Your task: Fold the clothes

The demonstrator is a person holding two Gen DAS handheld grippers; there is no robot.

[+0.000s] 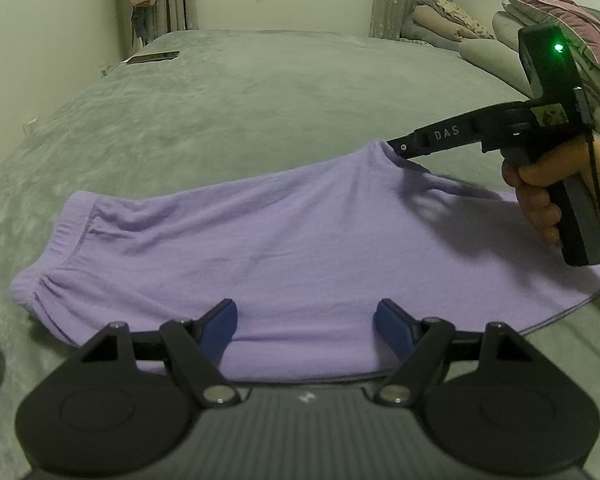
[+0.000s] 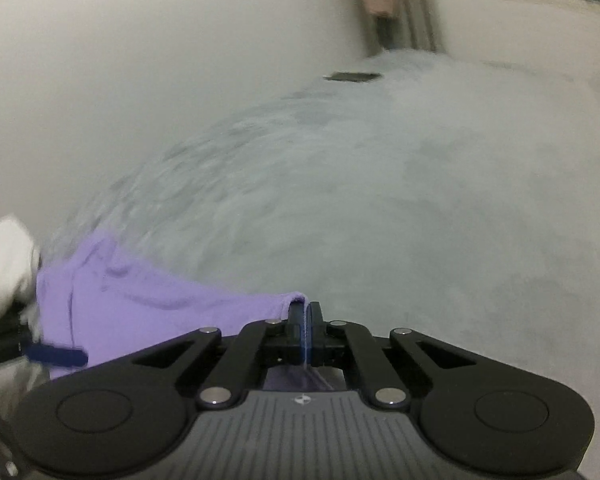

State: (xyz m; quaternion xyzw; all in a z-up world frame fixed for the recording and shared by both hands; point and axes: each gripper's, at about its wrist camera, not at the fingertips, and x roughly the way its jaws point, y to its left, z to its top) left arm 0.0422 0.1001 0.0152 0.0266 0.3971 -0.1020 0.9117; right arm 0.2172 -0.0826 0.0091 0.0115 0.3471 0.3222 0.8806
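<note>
Grey bed (image 1: 260, 92) underneath everything, soft plush cover, a flat dark item near the far edge. Pale wall and curtained window beyond; pile of pillows and bedding (image 1: 540, 20) behind the right tongs.

Purple garment (image 1: 268, 248) spread flat just ahead of the left tongs, gathered waistband to their left, far edge raised at the right tongs.

Right tongs (image 1: 394, 147) clenched on that far edge, cloth pinched between the pads and draped over one tip in the right wrist view; hand (image 1: 536, 196) on the grip.

Left tongs (image 1: 306, 322) released, pads wide apart over the near hem, gripping nothing.

Step in hand, by judgement: folding the far edge over toward the near hem. Best done with the pinch kept firm, cloth lifted clear of the plush, edges laid in line; left tongs best used pinning the near hem against dragging.
</note>
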